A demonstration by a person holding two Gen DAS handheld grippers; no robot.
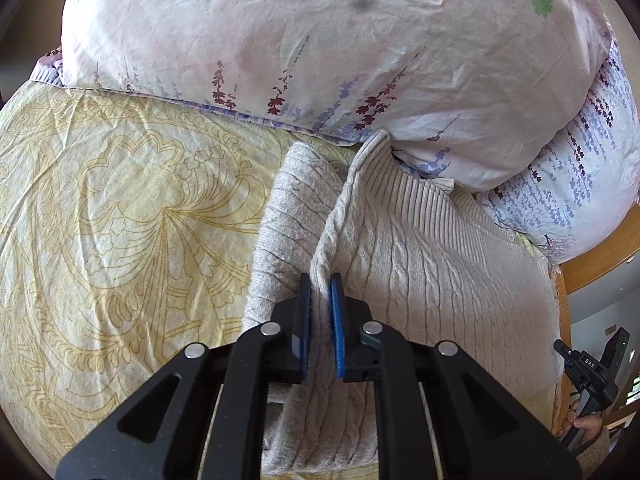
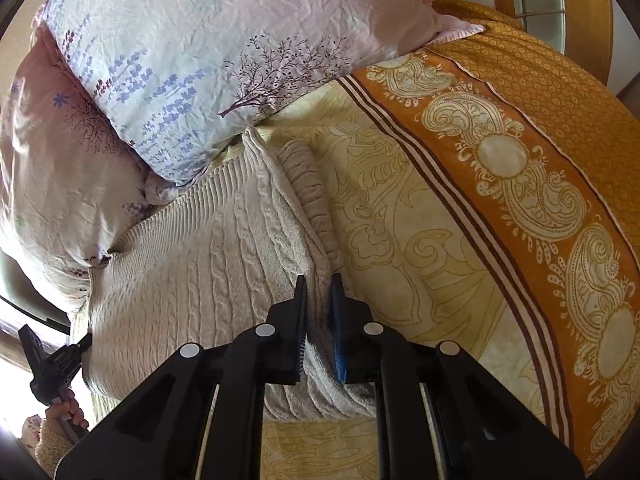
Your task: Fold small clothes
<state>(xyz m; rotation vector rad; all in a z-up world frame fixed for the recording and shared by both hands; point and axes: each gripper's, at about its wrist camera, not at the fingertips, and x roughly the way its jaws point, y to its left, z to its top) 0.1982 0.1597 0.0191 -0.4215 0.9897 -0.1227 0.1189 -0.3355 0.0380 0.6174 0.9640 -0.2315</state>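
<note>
A beige cable-knit sweater [image 1: 432, 264] lies flat on the bed, its ribbed hem against the pillows. My left gripper [image 1: 320, 278] is shut on a raised fold at the sweater's left edge, beside a folded-in sleeve [image 1: 288, 216]. In the right wrist view the same sweater [image 2: 208, 264] spreads to the left, and my right gripper [image 2: 319, 280] is shut on its right edge, next to the other sleeve [image 2: 308, 184]. Each wrist view shows the other gripper at the far edge of the sweater, held by a hand [image 1: 586, 424].
Floral pillows [image 1: 280, 40] are stacked right behind the sweater, seen in the right wrist view as pillows [image 2: 200, 60]. The yellow patterned bedsheet [image 1: 120, 200] spreads left; an orange paisley border [image 2: 540, 140] runs along the right. A wooden bed frame [image 1: 600, 256] sits beyond.
</note>
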